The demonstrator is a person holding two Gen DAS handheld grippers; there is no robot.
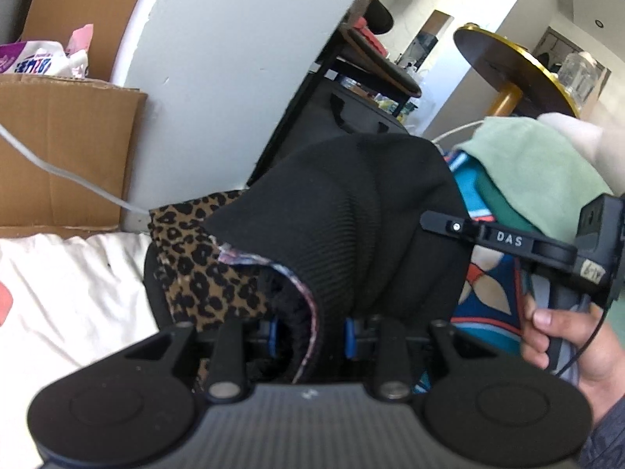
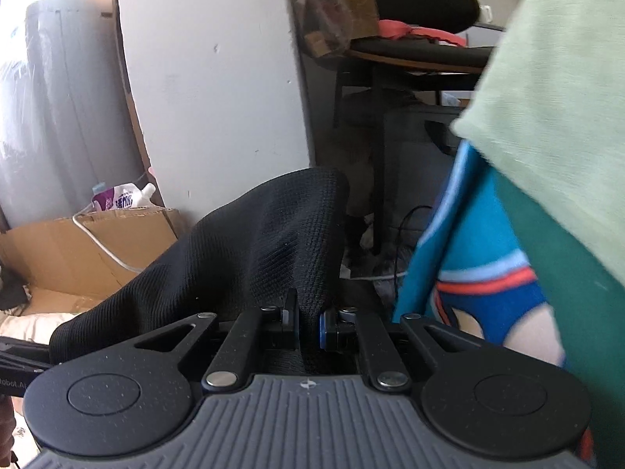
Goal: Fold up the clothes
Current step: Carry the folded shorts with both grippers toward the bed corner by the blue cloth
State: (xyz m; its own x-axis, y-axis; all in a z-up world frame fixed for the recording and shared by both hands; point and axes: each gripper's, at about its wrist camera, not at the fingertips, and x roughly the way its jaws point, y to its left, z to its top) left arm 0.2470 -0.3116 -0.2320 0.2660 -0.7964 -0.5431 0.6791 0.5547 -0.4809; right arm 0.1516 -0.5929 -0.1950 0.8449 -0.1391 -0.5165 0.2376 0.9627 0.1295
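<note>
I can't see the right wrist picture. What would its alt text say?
The right gripper is shut on a fold of black knit garment, which drapes off to the left. Light green cloth and a teal patterned fabric hang at right, with a cardboard box by a white wall behind.

A black ribbed knit garment [image 1: 351, 211] with leopard-print lining [image 1: 195, 265] hangs bunched and lifted, its fabric draped in folds.
</note>
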